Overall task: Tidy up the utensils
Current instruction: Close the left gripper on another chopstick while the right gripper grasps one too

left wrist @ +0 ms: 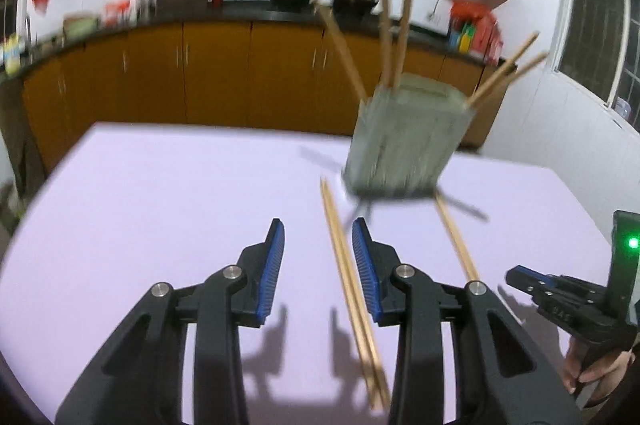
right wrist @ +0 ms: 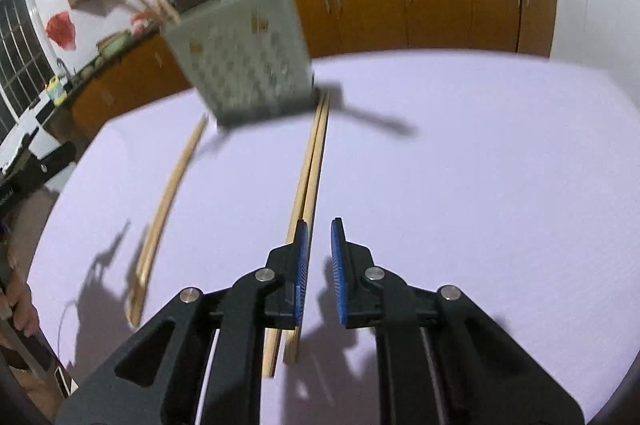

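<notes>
Pale wooden chopsticks (left wrist: 352, 289) lie paired between the left gripper's (left wrist: 318, 237) spread, empty jaws, grey perforated holder (left wrist: 404, 141) ahead; right gripper (right wrist: 319, 237) parted, empty; lilac table (left wrist: 160, 193), orange cabinets (left wrist: 216, 73).

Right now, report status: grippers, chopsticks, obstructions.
Left gripper open, empty. Right gripper open, empty. Two chopstick pairs flat on table, holder behind with several inside. Nothing blocking.
</notes>
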Demonstrator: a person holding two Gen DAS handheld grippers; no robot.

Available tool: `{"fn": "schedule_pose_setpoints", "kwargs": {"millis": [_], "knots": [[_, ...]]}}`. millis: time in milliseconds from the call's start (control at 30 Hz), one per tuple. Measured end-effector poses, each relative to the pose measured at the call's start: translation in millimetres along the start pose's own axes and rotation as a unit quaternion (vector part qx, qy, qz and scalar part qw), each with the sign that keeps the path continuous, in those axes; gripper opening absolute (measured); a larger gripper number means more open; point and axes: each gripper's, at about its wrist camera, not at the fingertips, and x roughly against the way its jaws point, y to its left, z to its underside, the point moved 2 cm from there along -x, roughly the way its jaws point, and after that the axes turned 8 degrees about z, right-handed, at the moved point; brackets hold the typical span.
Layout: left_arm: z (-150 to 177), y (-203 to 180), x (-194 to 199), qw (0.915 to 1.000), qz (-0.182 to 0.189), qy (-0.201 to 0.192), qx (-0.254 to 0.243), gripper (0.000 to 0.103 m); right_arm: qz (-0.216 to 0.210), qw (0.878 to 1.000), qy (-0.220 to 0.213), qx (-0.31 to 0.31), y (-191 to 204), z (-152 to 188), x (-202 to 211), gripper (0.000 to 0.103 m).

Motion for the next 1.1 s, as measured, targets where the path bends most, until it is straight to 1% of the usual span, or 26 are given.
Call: {"fn": "schedule_pose_setpoints", "kwargs": {"millis": [100, 267, 367, 400, 467, 533, 633, 867, 933, 1033, 1100], "knots": [[21.6, 6.5, -10.0, 0.9994, 0.009, 0.028, 0.017, 0.035, -0.005, 1.0, 0.013, 0.002, 9.3, 4.8, -9.7, 0.013], [42.5, 7.1, -20.4, 0.9983, 0.015, 0.054, 0.017, 0.035, -0.004, 1.0, 0.023, 0.011, 17.3, 7.3, -20.3, 0.013], [47.3, 3.8, -24.0, 0.9976, 0.017, 0.065, 0.017, 0.035, 0.007, 0.999, 0.019, 0.026, 17.6, 14.9, -19.6, 0.012], [46.9, 2.8, -26.2, 0.9973, 0.019, 0.069, 0.017, 0.035, 0.01, 0.999, 0.017, 0.03, 16.7, 18.4, -17.4, 0.011], [47.9, -0.2, -31.2, 0.9969, 0.021, 0.074, 0.017, 0.035, 0.031, 0.999, 0.011, 0.041, 17.6, 18.2, -18.2, 0.008], [49.1, -1.2, -34.0, 0.9964, 0.025, 0.079, 0.017, 0.034, 0.047, 0.999, 0.005, 0.024, 8.6, 17.0, -18.0, 0.008], [52.3, -4.7, -38.8, 0.9954, 0.03, 0.089, 0.013, 0.03, 0.05, 0.999, 0.005, 0.003, -3.1, 14.2, -18.1, 0.008], [61.7, -14.4, -53.7, 0.9925, 0.031, 0.118, -0.004, 0.02, 0.053, 0.999, 0.001, 0.01, -4.4, 16.3, -17.0, 0.008], [64.2, -18.0, -55.9, 0.992, 0.027, 0.123, -0.014, 0.019, 0.052, 0.999, 0.001, 0.01, -4.3, 16.7, -16.2, 0.008], [64.8, -21.4, -57.8, 0.992, 0.01, 0.123, -0.027, 0.015, 0.052, 0.999, 0.001, 0.01, -4.5, 17.1, -15.8, 0.008], [64.2, -21.0, -58.4, 0.9921, 0.007, 0.123, -0.026, 0.015, 0.053, 0.999, 0.001, 0.01, -4.1, 17.3, -15.8, 0.008]]}}
